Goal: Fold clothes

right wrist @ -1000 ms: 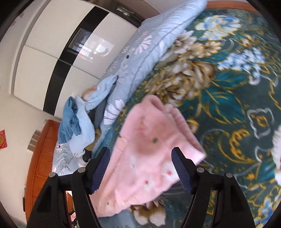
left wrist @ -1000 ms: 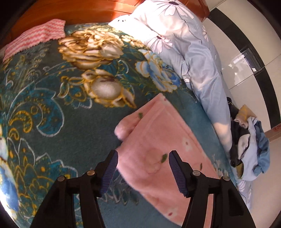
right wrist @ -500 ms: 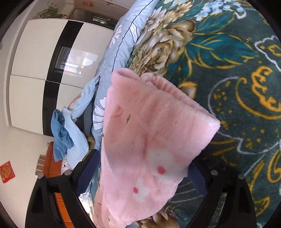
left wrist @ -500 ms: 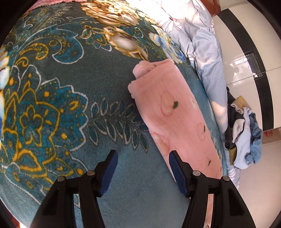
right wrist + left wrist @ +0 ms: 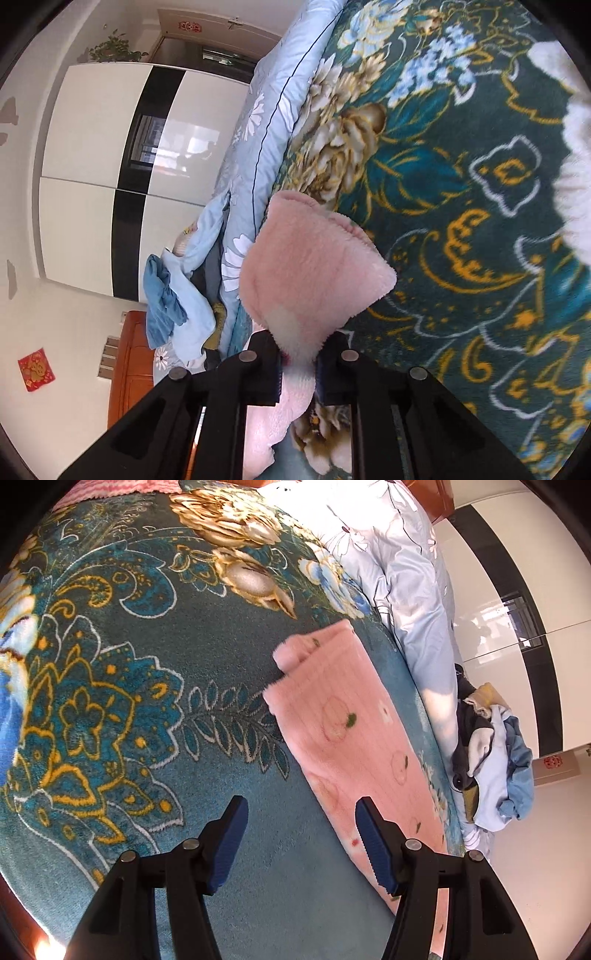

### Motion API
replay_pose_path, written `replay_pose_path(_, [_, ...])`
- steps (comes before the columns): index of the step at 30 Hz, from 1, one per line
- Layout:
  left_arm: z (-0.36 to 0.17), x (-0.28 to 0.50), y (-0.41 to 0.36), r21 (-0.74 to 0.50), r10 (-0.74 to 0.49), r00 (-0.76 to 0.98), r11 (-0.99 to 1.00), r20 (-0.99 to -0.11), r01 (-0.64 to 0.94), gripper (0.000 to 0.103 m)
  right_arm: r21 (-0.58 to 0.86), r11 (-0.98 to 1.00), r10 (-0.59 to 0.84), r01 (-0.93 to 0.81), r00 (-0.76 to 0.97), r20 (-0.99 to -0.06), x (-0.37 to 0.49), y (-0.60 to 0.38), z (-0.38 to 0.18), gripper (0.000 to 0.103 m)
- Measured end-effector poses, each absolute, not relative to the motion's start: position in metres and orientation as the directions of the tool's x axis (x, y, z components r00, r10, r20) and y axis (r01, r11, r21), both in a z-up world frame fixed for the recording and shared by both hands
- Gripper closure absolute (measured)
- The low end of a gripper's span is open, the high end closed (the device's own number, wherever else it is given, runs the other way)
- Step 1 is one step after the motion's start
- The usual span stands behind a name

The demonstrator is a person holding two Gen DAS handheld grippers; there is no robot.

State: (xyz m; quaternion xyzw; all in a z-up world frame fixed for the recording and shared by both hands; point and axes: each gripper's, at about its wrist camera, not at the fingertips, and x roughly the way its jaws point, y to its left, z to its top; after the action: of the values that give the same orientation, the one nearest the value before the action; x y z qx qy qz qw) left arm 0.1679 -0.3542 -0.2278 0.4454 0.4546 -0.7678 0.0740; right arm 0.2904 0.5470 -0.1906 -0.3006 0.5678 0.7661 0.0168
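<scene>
A fluffy pink garment with small fruit prints lies in a long folded strip on the teal flowered blanket. My left gripper hangs open over the blanket just left of the strip, nothing between its blue pads. Its right finger overlaps the garment's edge in the view. In the right wrist view the near end of the pink garment is bunched into my right gripper. Those jaws are closing, and the pads press on the cloth.
A pale blue flowered quilt runs along the blanket's far side. A heap of blue and dark clothes lies at its end. A pink striped cloth sits near the headboard. White wardrobe doors stand beyond the bed.
My right gripper went from open around the pink garment to closed on its near end. My left gripper slid off the garment to the blanket beside it.
</scene>
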Motion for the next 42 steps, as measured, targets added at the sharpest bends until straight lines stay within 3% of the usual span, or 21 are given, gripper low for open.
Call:
replay_pose_path(1, [-0.228,0.167,-0.354,-0.633,0.294,-0.592,-0.577,-0.75,0.516,0.038,0.855,-0.35,-0.292,-0.383,-0.823,-0.487,0.3,0.558,-0.19,0.089])
replay_pose_path(5, [-0.233,0.156,-0.349,-0.643,0.314,-0.594,-0.586,-0.741,0.493,0.038,0.821,-0.335,-0.223,-0.463,-0.807,-0.546,0.323,0.59,-0.198,0.089])
replay_pose_path(9, [-0.238,0.131,-0.339,-0.661,0.352,-0.598,-0.609,-0.72,0.438,0.038,0.767,-0.397,-0.268,-0.504,-0.736,-0.622,0.312,0.584,-0.205,0.083])
replay_pose_path(17, [-0.254,0.092,-0.346,-0.627,0.353,-0.571,-0.666,-0.741,0.404,0.038,0.639,-0.585,-0.209,-0.499,-0.668,-0.714,0.332,0.56,-0.16,0.056])
replay_pose_path(19, [-0.258,0.091,-0.351,-0.616,0.343,-0.568,-0.678,-0.748,0.401,0.038,0.584,-0.654,-0.181,-0.481,-0.65,-0.738,0.338,0.546,-0.141,0.053])
replay_pose_path(23, [-0.262,0.088,-0.35,-0.675,0.425,-0.572,-0.653,-0.701,0.342,0.038,0.554,-0.777,-0.258,-0.3,-0.652,-0.713,0.319,0.48,-0.109,0.038])
replay_pose_path(28, [-0.264,0.088,-0.343,-0.772,0.553,-0.561,-0.565,-0.616,0.291,0.04,0.598,-0.794,-0.452,-0.11,-0.551,-0.702,0.251,0.374,-0.124,0.037])
replay_pose_path(34, [-0.243,0.097,-0.34,-0.831,0.62,-0.589,-0.529,-0.519,0.175,0.04,0.639,-0.766,-0.551,-0.075,-0.435,-0.712,0.22,0.305,-0.162,0.037])
replay_pose_path(36, [-0.24,0.092,-0.337,-0.824,0.621,-0.593,-0.549,-0.512,0.137,0.04,0.638,-0.766,-0.556,-0.075,-0.42,-0.717,0.218,0.297,-0.169,0.037])
replay_pose_path(42, [-0.262,0.079,-0.334,-0.748,0.55,-0.558,-0.627,-0.621,0.215,0.04,0.643,-0.759,-0.557,-0.102,-0.411,-0.722,0.219,0.302,-0.175,0.037])
